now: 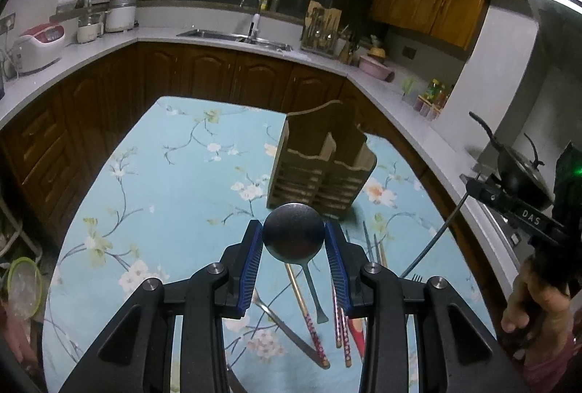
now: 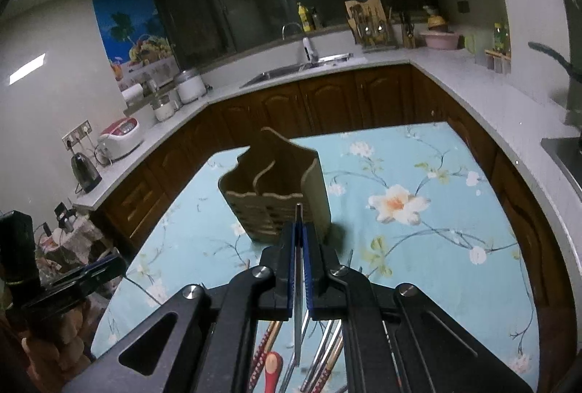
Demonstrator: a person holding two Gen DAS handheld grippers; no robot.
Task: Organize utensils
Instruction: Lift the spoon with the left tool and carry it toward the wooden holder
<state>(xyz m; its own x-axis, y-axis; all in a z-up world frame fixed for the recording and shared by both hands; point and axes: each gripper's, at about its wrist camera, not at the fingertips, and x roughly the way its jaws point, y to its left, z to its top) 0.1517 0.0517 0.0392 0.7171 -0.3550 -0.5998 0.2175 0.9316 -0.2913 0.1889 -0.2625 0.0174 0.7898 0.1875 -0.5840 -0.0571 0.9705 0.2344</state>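
Observation:
My left gripper [image 1: 293,227] is shut on the round bowl of a metal spoon [image 1: 293,238], whose handle hangs down toward the table. Just beyond stands a wooden utensil holder [image 1: 320,171] with two front compartments, on the blue floral tablecloth [image 1: 163,174]. At the right edge of the left wrist view, my right gripper [image 1: 471,187] holds a thin metal fork [image 1: 433,240] by its handle end, tines down. In the right wrist view that gripper [image 2: 300,227] is shut on the fork [image 2: 299,269], seen edge-on, in front of the holder [image 2: 276,196]. Loose chopsticks [image 1: 313,324] and other utensils lie below.
A red-handled utensil [image 1: 358,334] and a flat metal piece [image 1: 283,327] lie among the chopsticks. Brown cabinets and a white counter [image 1: 109,47] ring the table, with a sink [image 1: 232,37], a rice cooker [image 1: 38,47] and a wok [image 1: 520,174]. A hand [image 1: 534,302] holds the right gripper.

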